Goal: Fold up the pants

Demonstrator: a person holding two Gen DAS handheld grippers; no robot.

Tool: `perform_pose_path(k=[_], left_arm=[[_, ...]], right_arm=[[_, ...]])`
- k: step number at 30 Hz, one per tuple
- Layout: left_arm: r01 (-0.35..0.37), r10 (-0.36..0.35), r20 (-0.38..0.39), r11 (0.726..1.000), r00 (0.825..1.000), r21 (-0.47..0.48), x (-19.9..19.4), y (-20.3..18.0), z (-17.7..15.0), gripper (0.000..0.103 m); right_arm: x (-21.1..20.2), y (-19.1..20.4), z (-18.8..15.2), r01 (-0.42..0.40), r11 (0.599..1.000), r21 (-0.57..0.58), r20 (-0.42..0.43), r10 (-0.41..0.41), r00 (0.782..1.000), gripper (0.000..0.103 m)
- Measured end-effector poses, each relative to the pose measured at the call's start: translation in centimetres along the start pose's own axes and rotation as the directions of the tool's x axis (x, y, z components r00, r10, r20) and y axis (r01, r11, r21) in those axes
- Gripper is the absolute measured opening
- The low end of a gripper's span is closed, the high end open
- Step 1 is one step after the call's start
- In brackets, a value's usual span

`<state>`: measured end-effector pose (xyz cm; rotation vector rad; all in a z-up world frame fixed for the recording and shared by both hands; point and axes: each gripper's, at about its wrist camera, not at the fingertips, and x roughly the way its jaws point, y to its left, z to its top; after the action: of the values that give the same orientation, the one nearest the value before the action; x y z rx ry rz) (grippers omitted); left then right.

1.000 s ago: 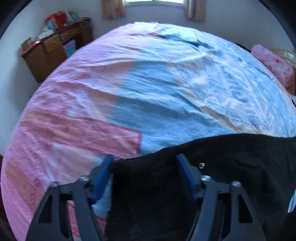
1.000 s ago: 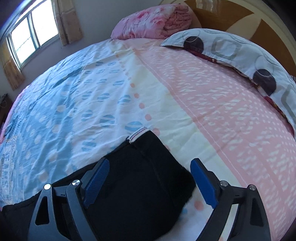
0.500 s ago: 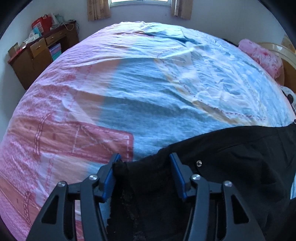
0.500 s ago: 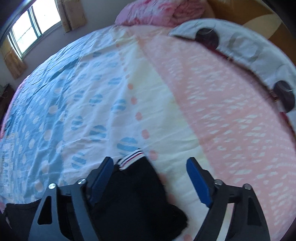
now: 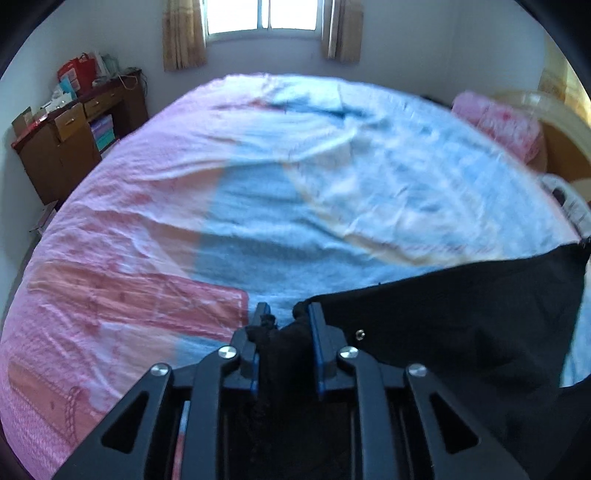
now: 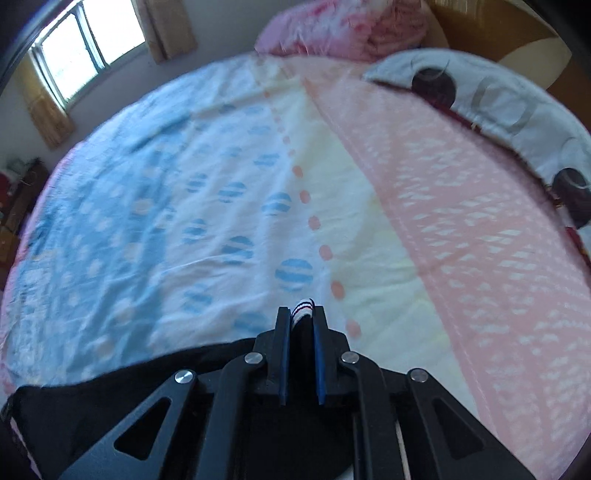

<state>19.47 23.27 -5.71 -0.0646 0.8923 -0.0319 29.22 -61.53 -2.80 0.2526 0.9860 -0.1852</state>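
Black pants [image 5: 443,325] lie across the near edge of a bed with a pink, blue and white cover [image 5: 295,192]. My left gripper [image 5: 286,317] has its jaws closing, and its blue pads pinch a bunched black end of the pants, which stretch taut to the right. In the right wrist view the pants [image 6: 110,398] trail off to the lower left. My right gripper [image 6: 301,314] is also closing, its pads pressed on the end with the white striped trim [image 6: 303,308]. Both held ends are raised a little off the cover.
A wooden desk [image 5: 66,140] with boxes stands by the wall, left of the bed. A pink folded blanket [image 6: 343,29] and a white pillow with dark circles [image 6: 498,107] lie at the head, against a brown headboard [image 6: 517,33]. A curtained window [image 5: 258,18] is on the far wall.
Both grippers went from wide open around the pants to pinched on the fabric. Both have risen, the held ends lifting off the cover and the cloth pulling taut between them.
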Motion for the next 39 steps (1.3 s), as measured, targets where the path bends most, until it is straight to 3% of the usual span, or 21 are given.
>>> perform_pose_path(k=[7,12,16,20,25,30,39], left_arm=[[0.069,-0.065,0.119,0.997,0.991,-0.034,-6.8,0.7,-2.1,0.021],[0.136,-0.122,0.169,0.988,0.978,-0.073,-10.0,1.7,-6.3,0.021],[0.191,-0.170,0.204,0.978,0.964,-0.087,-12.1,2.2,-10.0,0.021],[0.219,-0.196,0.224,0.972,0.954,-0.081,-13.6,2.0,-13.7,0.021],[0.255,-0.230,0.268,0.965,0.936,-0.063,-15.8,1.8,-17.2,0.021],[0.259,-0.241,0.290,0.965,0.926,-0.026,-17.2,2.1,-19.3,0.021],[0.268,-0.253,0.252,0.963,0.934,-0.029,-15.2,3.2,-23.6,0.024]], right_arm=[[-12.0,-2.3,-5.3,-0.073,0.997,-0.003,0.158,0.072,0.985,0.011],[-19.5,-5.9,-12.3,-0.103,0.995,0.020,0.235,0.095,0.967,0.011],[-23.2,-9.0,-18.7,-0.123,0.990,0.070,0.262,0.101,0.960,0.011],[-24.1,-11.3,-24.8,-0.101,0.987,0.121,0.236,0.071,0.969,0.011],[-24.4,-14.2,-30.1,-0.107,0.972,0.211,0.224,0.059,0.973,0.011],[-24.4,-14.5,-33.2,-0.083,0.973,0.214,0.207,0.037,0.978,0.011],[-24.5,-14.9,-36.6,-0.101,0.974,0.201,0.201,0.060,0.978,0.011]])
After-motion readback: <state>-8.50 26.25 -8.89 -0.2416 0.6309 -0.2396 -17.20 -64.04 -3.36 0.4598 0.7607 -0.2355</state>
